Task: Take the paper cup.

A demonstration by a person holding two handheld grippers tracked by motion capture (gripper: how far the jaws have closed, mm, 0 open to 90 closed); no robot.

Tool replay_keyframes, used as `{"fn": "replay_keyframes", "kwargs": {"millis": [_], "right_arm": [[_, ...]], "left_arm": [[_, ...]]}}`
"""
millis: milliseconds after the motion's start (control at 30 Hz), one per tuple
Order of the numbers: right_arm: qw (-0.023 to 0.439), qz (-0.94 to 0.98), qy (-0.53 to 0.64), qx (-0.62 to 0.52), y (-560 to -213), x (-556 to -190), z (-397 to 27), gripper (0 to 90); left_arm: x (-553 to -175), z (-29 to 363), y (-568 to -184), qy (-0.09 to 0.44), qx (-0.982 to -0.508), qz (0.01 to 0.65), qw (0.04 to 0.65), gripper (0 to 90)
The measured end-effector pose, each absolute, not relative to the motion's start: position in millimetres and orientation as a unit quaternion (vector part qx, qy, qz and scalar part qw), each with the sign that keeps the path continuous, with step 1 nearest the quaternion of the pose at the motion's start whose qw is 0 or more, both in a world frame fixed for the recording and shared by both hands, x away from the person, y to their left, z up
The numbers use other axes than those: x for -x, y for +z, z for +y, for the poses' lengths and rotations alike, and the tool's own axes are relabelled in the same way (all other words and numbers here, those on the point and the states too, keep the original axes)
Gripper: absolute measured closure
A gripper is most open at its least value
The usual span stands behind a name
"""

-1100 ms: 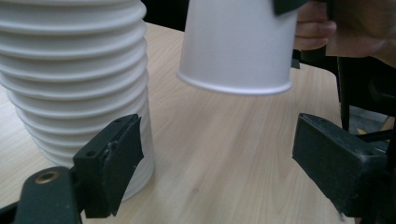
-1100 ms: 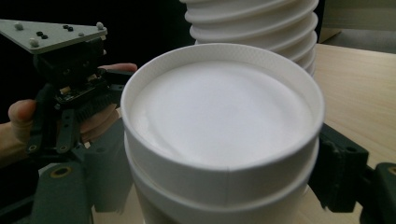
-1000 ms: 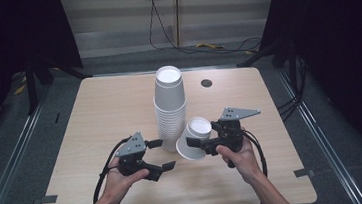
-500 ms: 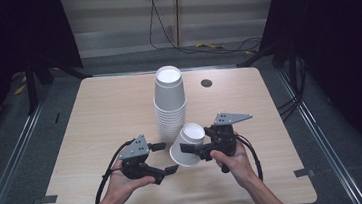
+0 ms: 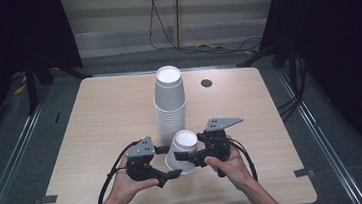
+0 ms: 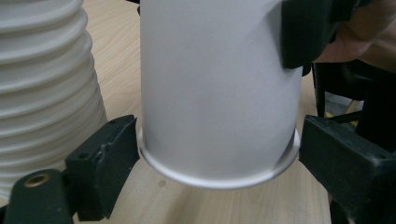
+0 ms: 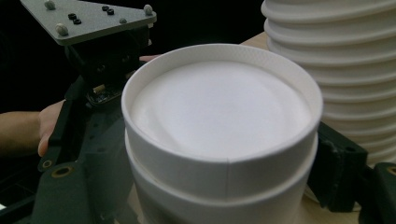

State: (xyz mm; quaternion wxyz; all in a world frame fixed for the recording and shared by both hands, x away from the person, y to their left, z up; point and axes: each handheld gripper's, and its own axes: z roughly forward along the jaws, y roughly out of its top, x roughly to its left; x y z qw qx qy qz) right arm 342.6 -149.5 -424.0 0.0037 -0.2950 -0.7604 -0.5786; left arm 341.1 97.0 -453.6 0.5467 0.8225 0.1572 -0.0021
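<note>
Since a second ago, the cup (image 5: 184,149) is sitting nearer and lower, tilted between both tools just near of the stack (image 5: 170,100), its base facing up and its rim toward the near left. In the right tool view it is looking like two nested cups (image 7: 219,140). The right tool (image 5: 190,157) is clamping the cup near its base, one jaw on each side. The left tool (image 5: 170,160) has just been opening its jaws; in the left tool view they are standing on either side of the rim (image 6: 217,175), roughly half open, the left one just touching, the right one slightly clear. The stack is standing upside down at the counter's (image 5: 105,114) middle, and a dark hole (image 5: 206,83) is lying far right of it.
</note>
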Motion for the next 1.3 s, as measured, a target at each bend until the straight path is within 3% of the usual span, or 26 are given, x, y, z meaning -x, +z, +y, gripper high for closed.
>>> {"fn": "replay_keyframes", "kwargs": {"millis": [400,767,1133,1167,1300], "right_arm": [[0.012,-0.756,-0.59,0.284,-429,-334,-135,21.6],[0.019,-0.74,-0.612,0.28,-431,-333,-134,21.4],[0.028,-0.749,-0.596,0.286,-432,-334,-133,19.5],[0.028,-0.754,-0.59,0.287,-432,-333,-133,15.4],[0.028,-0.754,-0.589,0.29,-431,-334,-134,14.0]], "left_arm": [[-338,94,-456,-0.001,-0.814,0.148,0.562,6.6],[-338,96,-455,-0.008,-0.801,0.14,0.583,9.2],[-337,98,-454,-0.007,-0.819,0.134,0.558,12.9],[-337,99,-453,-0.003,-0.822,0.134,0.553,13.5],[-339,101,-453,-0.004,-0.824,0.137,0.55,14.5]]}}
